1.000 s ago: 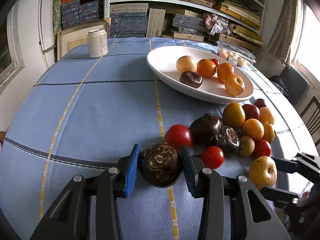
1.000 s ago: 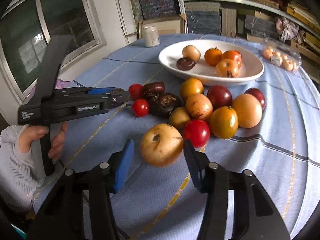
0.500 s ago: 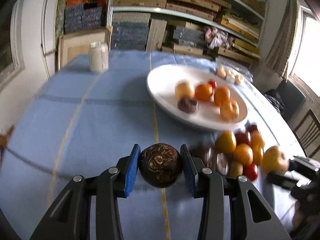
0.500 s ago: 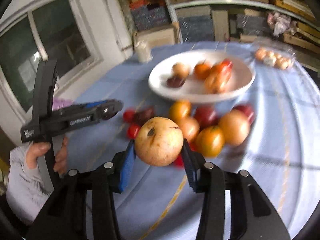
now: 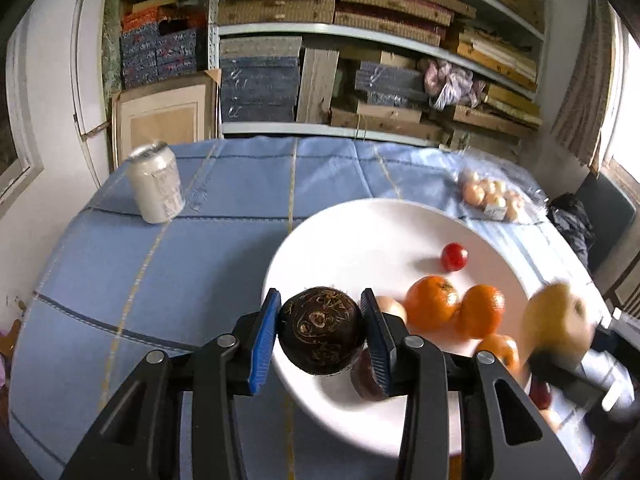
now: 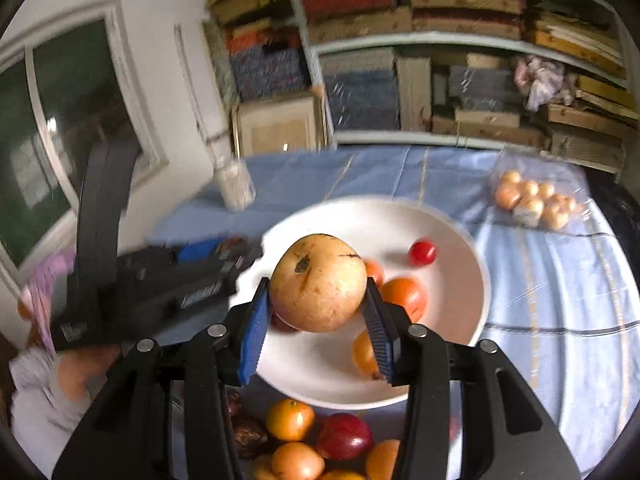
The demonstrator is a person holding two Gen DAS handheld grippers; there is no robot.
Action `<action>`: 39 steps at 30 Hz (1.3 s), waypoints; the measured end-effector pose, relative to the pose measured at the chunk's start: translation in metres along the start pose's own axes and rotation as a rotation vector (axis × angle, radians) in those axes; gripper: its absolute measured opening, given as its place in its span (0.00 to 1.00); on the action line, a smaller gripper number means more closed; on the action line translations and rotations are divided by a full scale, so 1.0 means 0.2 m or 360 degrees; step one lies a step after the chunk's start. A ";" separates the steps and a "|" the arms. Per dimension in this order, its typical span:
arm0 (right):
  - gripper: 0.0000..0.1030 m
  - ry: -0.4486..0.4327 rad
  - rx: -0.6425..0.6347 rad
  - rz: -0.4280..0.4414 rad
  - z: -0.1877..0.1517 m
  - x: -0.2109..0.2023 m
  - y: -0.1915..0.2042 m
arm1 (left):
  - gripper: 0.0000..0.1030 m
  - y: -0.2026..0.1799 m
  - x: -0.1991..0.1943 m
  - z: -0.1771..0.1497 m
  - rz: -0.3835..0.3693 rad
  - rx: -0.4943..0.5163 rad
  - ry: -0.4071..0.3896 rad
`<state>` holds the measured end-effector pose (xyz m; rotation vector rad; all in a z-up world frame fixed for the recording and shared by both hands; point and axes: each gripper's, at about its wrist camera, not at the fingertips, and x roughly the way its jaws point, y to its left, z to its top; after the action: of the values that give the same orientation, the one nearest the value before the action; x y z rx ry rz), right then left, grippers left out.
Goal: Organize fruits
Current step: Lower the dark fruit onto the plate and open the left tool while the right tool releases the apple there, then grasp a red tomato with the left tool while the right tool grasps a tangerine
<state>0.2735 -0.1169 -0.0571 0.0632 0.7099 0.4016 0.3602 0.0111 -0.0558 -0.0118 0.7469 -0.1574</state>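
- A round table under a light blue cloth with dark and yellow stripes [image 5: 224, 248] fills the foreground.
- Behind it, pale metal shelving [image 5: 360, 36] is crammed with stacked flat boxes in red, blue and tan.
- A pale wooden framed panel [image 5: 160, 124] leans against the white wall [image 5: 44, 92].
- A white-framed window [image 6: 60, 120] is at the left.
- A patterned beige curtain [image 5: 584, 92] hangs at the right, beside bright daylight.

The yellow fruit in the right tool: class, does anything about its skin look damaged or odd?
Yes. The yellow fruit, gripped by the right tool above the white bowl, has a dark blemish and a thin dark line near its top.
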 end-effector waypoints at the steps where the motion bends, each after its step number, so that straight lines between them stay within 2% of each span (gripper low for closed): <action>1: 0.43 0.0030 -0.0020 -0.0014 -0.02 0.04 0.01 | 0.40 0.00 0.04 -0.01 -0.0006 0.0007 0.0019; 5: 0.43 0.0106 -0.0048 -0.0033 -0.08 0.16 0.02 | 0.40 0.00 0.11 -0.03 -0.0007 0.0035 0.0048; 10: 0.44 0.0126 -0.0068 -0.0046 -0.13 0.17 0.03 | 0.42 0.01 0.12 -0.04 -0.0007 0.0014 0.0034; 12: 0.44 0.0112 -0.0074 -0.0054 -0.13 0.16 0.04 | 0.60 0.01 0.12 -0.04 0.0007 0.0005 0.0028; 16: 0.48 0.0069 -0.0058 -0.0053 -0.12 0.11 0.02 | 0.66 -0.01 0.12 -0.05 0.0016 0.0021 0.0021; 18: 0.50 0.0041 -0.0035 -0.0051 -0.10 0.07 0.00 | 0.74 -0.02 0.11 -0.05 0.0025 0.0041 0.0007; 19: 0.50 0.0030 -0.0024 -0.0052 -0.10 0.05 -0.01 | 0.75 -0.02 0.09 -0.05 0.0032 0.0040 -0.0012; 24: 0.59 -0.0091 0.0064 -0.0026 -0.05 -0.11 -0.06 | 0.84 0.01 -0.06 -0.10 0.0054 0.0018 -0.0087; 26: 0.61 -0.0132 0.0081 -0.0037 -0.07 -0.18 -0.07 | 0.84 0.01 -0.12 -0.12 0.0065 0.0007 -0.0102; 30: 0.64 -0.0191 0.0199 -0.0040 -0.18 -0.31 -0.15 | 0.86 0.01 -0.26 -0.22 0.0074 -0.0002 -0.0141; 34: 0.66 -0.0237 0.0313 -0.0061 -0.35 -0.42 -0.25 | 0.88 0.00 -0.36 -0.35 0.0173 0.0033 -0.0172; 39: 0.69 -0.0192 0.0431 -0.0116 -0.54 -0.50 -0.37 | 0.88 0.01 -0.44 -0.49 0.0195 0.0021 -0.0135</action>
<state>0.1604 -0.2310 -0.0913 0.3143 0.6418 0.2279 0.2302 0.0310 -0.0685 0.0395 0.6599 -0.0449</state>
